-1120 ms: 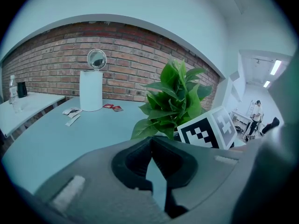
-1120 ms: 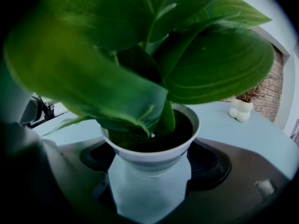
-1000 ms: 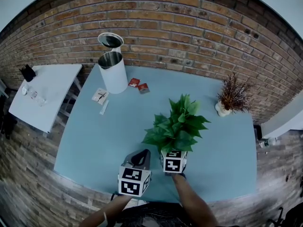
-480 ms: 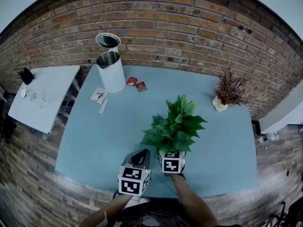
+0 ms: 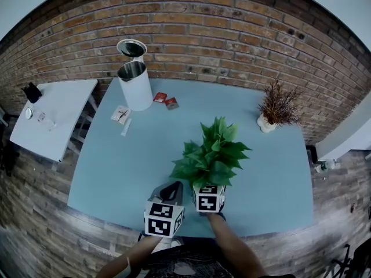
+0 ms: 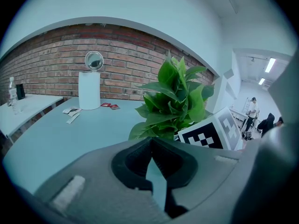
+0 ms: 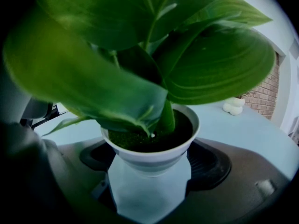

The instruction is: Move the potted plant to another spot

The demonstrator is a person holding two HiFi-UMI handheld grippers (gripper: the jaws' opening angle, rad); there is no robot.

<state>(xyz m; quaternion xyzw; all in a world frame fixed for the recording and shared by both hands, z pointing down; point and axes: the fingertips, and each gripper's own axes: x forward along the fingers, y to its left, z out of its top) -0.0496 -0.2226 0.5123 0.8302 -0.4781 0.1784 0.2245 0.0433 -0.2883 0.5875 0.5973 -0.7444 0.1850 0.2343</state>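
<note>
Right hand-held gripper [image 7: 150, 171]: jaws set on either side of the white pot [image 7: 150, 157] of the potted plant [image 5: 212, 158] and clamped on it below the rim. Broad green leaves fill the upper part of the right gripper view and, in the head view, hide the jaw tips. Whether the pot's base touches the table [image 5: 110, 172] cannot be told.

Left hand-held gripper [image 6: 150, 146]: jaws together, nothing between them. It is held over the near edge of the table, just left of the right gripper, with its marker cube facing up.

Position of the potted plant: near part of the pale blue table, slightly right of centre, well apart from everything else on it.

Other items noted:
- White cylindrical bin [image 5: 137, 88], lid raised, at the far left of the table against the brick wall [image 5: 232, 45].
- Two small red packets [image 5: 165, 101] just right of the bin.
- White paper slips [image 5: 122, 116] just near of the bin.
- Dried brown plant in a white vase [image 5: 276, 108] at the far right corner.
- White side table [image 5: 55, 117] standing left of the main table.
</note>
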